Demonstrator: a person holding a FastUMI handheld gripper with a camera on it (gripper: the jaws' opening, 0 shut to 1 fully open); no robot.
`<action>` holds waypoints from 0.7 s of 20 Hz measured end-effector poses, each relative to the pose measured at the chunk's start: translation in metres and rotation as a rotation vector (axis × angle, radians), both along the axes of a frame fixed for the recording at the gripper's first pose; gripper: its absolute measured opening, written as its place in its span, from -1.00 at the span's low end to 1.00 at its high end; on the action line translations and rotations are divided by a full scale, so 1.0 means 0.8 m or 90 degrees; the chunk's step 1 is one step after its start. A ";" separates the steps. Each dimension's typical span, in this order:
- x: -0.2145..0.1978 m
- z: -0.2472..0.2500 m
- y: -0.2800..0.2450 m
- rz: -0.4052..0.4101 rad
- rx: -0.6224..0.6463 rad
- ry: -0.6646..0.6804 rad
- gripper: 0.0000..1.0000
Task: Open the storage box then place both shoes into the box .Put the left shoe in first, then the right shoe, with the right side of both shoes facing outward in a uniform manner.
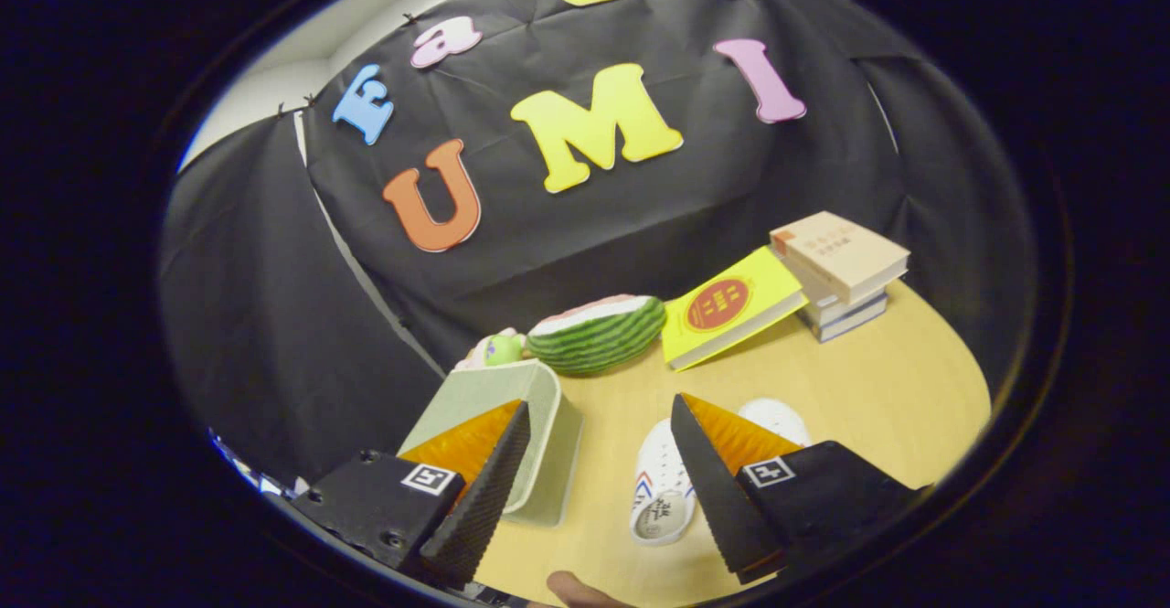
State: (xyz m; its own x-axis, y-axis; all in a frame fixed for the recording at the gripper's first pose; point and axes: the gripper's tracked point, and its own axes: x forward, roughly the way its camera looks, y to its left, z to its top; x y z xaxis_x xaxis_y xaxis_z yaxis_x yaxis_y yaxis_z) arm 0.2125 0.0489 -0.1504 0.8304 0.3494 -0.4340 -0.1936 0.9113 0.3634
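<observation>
While hovering above the light wooden table (877, 389), the gripper (599, 425) points down and forward, fingers spread wide, gripping nothing. White low-top sneakers (663, 489) with red and blue side stripes lie on the table just under the right finger (708, 489), partly hidden by it. Pale green plastic storage box (539, 425) sits beside the left finger (484, 489); contents cannot be told. Beyond: striped watermelon-slice toy (599, 334), yellow book (727, 306) leaning on stacked books (841, 270).

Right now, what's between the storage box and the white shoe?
In the gripper view, only bare table lies between the storage box and the white shoe. The open gripper straddles that gap.
</observation>
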 end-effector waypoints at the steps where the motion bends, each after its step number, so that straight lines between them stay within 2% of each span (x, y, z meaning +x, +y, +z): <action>1: 0.007 -0.011 0.009 0.020 0.012 0.018 0.97; 4: 0.028 -0.053 0.047 0.083 0.085 0.087 0.96; 7: 0.047 -0.086 0.087 0.137 0.204 0.169 0.97; 11: 0.071 -0.136 0.112 0.190 0.279 0.272 0.95; 14: 0.085 -0.153 0.133 0.239 0.309 0.306 0.95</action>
